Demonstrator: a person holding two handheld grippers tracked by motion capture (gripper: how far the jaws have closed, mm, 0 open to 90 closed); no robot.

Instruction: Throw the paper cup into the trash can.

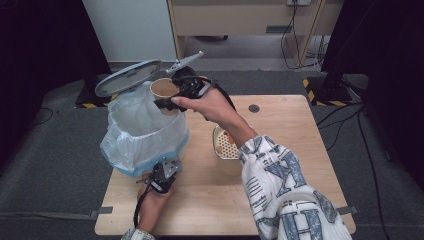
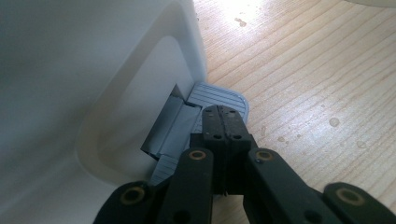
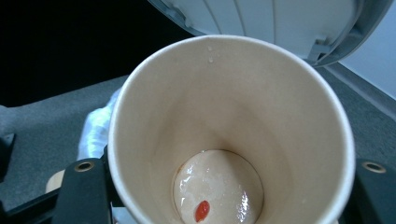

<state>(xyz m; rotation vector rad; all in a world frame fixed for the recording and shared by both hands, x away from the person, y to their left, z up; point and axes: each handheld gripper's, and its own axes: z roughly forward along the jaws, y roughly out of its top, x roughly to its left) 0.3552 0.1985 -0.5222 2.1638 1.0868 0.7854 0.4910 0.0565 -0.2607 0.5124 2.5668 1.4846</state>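
Right gripper view: wet-bottomed paper cup [image 3: 229, 135]

From my remote seat I count one white pedal bin [image 1: 150, 145], lined with one clear plastic bag [image 1: 120, 145] and topped by one raised grey lid [image 1: 127, 77]. One grey foot pedal [image 2: 217, 95] juts from its base. One paper cup [image 1: 164, 89] is in view, with one red scrap [image 3: 201, 211] stuck to its wet bottom. One perforated strainer bowl [image 1: 225, 145] sits on one wooden table [image 1: 290, 130]. I work two grippers, left [image 1: 167, 167] and right [image 1: 167, 105].
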